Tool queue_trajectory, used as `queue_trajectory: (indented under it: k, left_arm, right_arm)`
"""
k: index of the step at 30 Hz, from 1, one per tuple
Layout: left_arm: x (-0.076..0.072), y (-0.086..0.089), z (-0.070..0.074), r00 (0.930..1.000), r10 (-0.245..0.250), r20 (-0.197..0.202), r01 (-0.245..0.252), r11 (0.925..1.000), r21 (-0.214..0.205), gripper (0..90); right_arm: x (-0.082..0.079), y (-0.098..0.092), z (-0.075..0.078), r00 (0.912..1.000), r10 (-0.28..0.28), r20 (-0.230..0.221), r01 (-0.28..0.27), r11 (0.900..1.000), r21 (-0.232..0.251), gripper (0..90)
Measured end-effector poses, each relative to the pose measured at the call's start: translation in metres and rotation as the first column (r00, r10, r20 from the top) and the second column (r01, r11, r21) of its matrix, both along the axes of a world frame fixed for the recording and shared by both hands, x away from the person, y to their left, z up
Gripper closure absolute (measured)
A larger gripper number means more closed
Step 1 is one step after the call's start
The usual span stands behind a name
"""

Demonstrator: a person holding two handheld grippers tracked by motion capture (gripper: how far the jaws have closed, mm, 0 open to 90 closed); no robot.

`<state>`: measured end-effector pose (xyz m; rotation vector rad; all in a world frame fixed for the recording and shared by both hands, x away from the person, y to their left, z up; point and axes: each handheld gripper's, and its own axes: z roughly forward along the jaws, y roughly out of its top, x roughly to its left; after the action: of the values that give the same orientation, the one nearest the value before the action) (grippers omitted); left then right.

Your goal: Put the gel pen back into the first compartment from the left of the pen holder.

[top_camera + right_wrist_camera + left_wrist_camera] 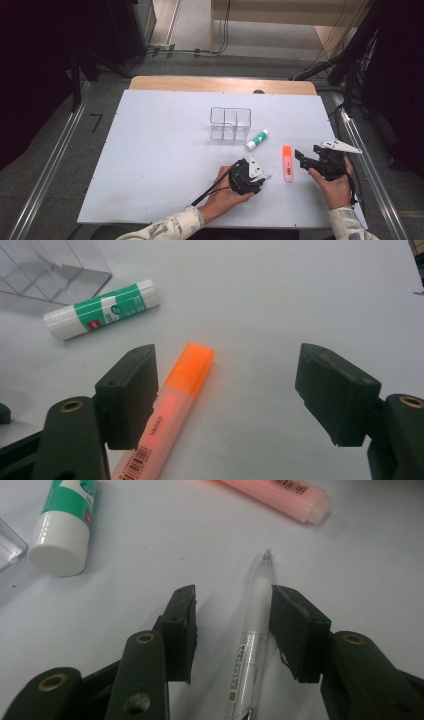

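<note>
Left tongs straddling the pen

Our left tongs [232,630] stand open, unclamped, around the clear pen [252,630] lying on the counter [150,555], its long axis toward twelve o'clock; right tongs [240,400] gape beside the orange highlighter [175,400].

Clear pen [252,645] between half-open hand-held gripper [232,605] jaws, glue stick [67,522], orange highlighter [285,497] beyond
</note>
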<state>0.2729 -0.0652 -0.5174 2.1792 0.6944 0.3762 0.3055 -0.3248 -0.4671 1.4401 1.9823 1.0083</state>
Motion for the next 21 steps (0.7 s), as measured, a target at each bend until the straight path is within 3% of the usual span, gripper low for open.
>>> queue_trajectory:
  k: [21]
  left_arm:
    - [-0.0010,-0.0006,0.0000,0.9988,-0.048,-0.005,0.048,0.9988,-0.002,78.2]
  right_arm:
    - [-0.0001,0.0005,-0.0001,1.0000,-0.001,-0.002,0.001,1.0000,0.000,24.2]
